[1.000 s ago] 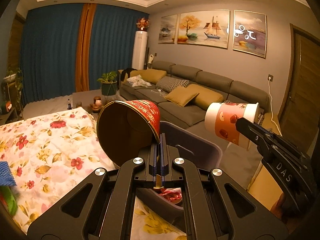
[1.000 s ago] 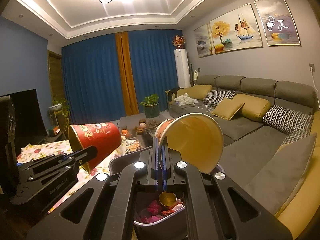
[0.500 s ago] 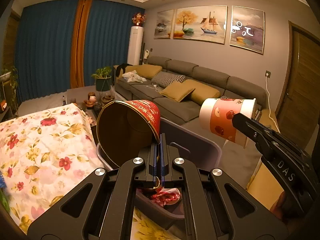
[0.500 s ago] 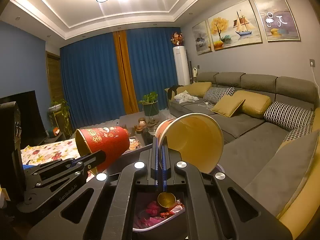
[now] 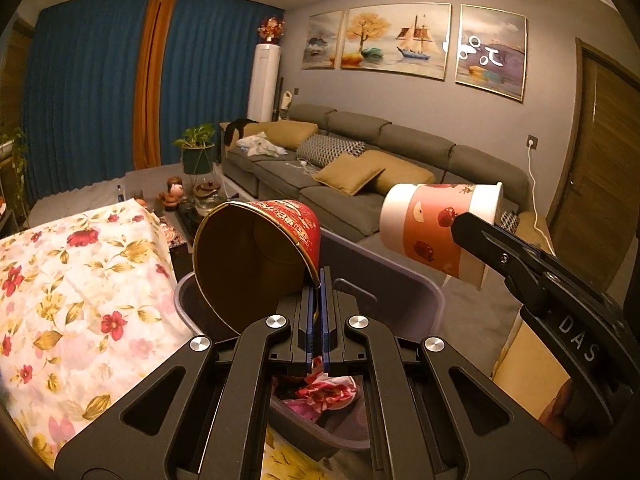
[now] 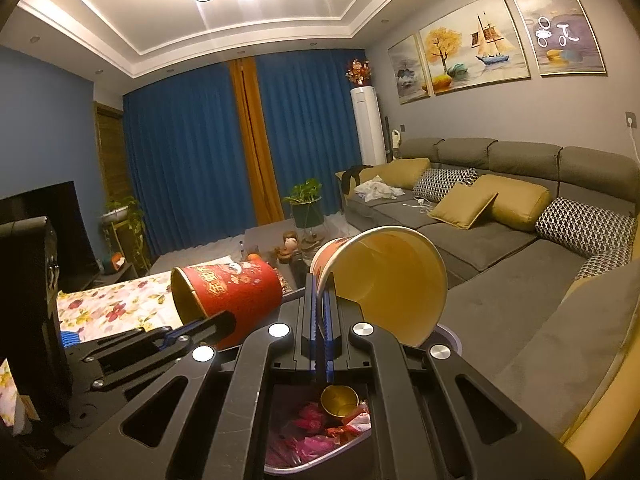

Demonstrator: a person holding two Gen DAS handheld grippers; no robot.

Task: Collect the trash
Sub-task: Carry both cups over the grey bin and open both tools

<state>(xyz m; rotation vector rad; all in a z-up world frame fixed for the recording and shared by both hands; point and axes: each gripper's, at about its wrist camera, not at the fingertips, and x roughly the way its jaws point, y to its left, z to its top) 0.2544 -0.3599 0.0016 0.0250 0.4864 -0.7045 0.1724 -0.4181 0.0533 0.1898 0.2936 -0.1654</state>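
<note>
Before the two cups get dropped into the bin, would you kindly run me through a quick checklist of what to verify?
1. Left gripper shut on the rim of the red cup: ok.
2. Right gripper shut on the rim of the apple-print cup: ok.
3. Red cup over the bin: ok, its mouth hangs above the opening.
4. Apple-print cup over the bin: cannot tell; in the left view it looks beyond the far rim.
5. Room in the bin: ok, the wrappers and a small gold cup lie low.
6. Cups empty: ok as far as the insides show.
</note>
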